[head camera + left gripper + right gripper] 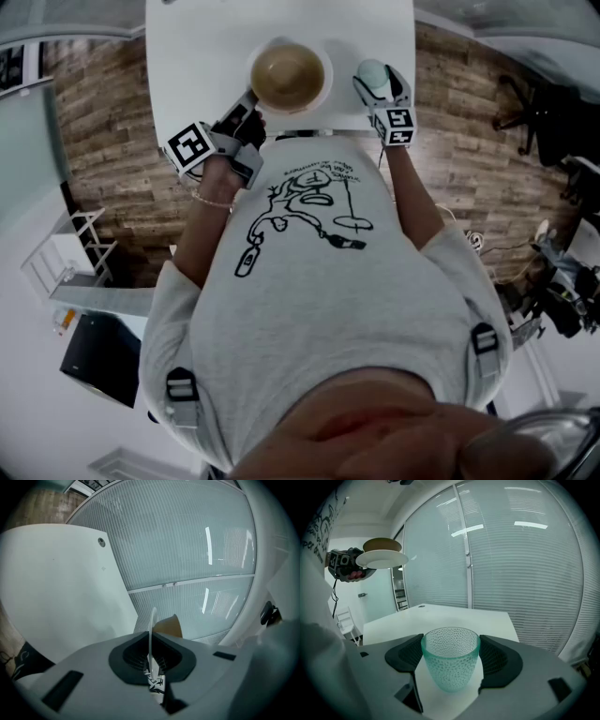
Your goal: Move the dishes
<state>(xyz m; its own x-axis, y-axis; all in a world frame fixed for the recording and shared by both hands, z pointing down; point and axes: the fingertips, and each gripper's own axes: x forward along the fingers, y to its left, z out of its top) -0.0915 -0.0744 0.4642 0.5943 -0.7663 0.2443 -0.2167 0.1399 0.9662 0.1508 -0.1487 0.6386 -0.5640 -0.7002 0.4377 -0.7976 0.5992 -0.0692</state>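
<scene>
While both grippers are loaded, the work stands at the carrying stage, with nothing yet set down. The left gripper (152, 657) has its jaws nearly together, pinching the thin rim of a white plate (382, 560) that its own view shows edge-on between the pads. A brown bowl (288, 77) rides on that plate. The right gripper view shows the pair held roughly level and well above the white table (206, 56). The right gripper (379, 86) has its jaws spread around a green dimpled glass tumbler (451, 660), upright, with a pad against each side of its wall. From its view I cannot tell whether the tumbler's base rests on the tabletop or hangs just over it. In the head view both loads sit over the near edge of the table, the tumbler just beside the plate but apart from it. Judgement: the step in hand is placing or transferring these dishes, and the plate is the weak point. It is held by one edge only and carries a loose bowl, so any roll of the left wrist would likely slide the bowl. The plate should be kept level and brought down slowly and flat. The tumbler should stay vertical, and its grip should be kept until the base is fully seated. Clearance between the two loads should be maintained throughout.
</scene>
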